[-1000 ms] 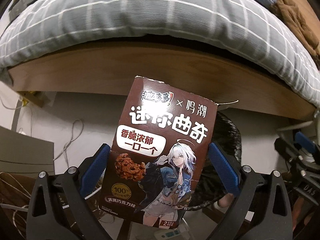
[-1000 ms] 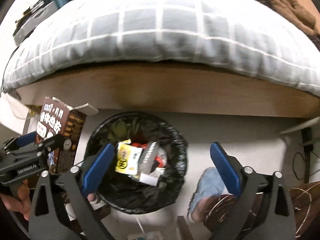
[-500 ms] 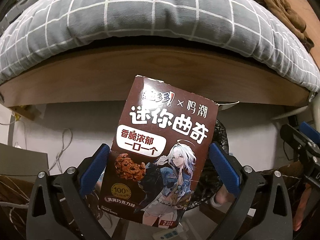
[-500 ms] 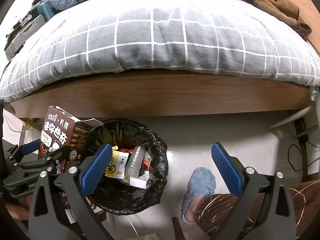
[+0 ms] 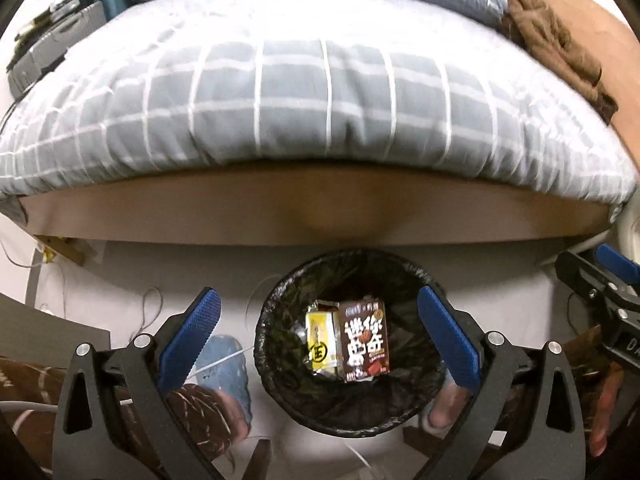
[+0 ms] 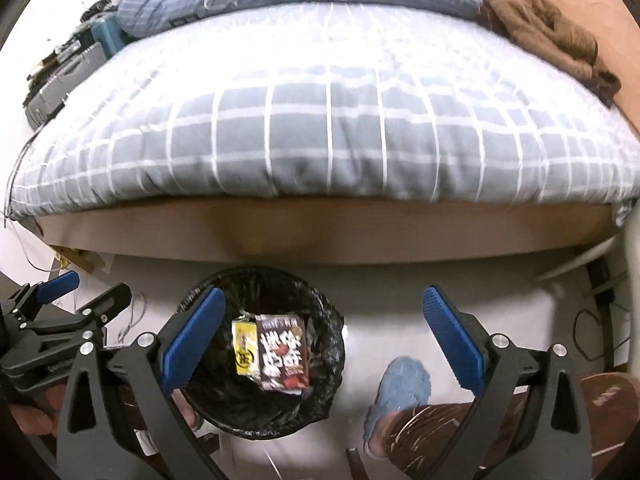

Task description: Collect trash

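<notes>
We see the brown cardboard cookie box (image 5: 366,340) lying inside the round bin with the black plastic bag (image 5: 280,376), right beside a small yellow packet (image 5: 319,341). We look down at it between the two blue pads of our left gripper (image 5: 320,330), which is spread wide with nothing in it. Our right gripper (image 6: 324,332) is spread wide too and holds nothing; one of its blue pads covers the bin's left rim in that view. The bin stands on the pale floor (image 6: 384,284), near the brown wooden bed side (image 5: 320,208). A grey blanket with white lines (image 5: 320,92) hangs over the bed. A soft blue slipper (image 6: 400,388) and a leg in brown patterned trousers (image 6: 480,424) are just right of the bin. Thin white cords (image 5: 150,308) lie on the floor to the left.
</notes>
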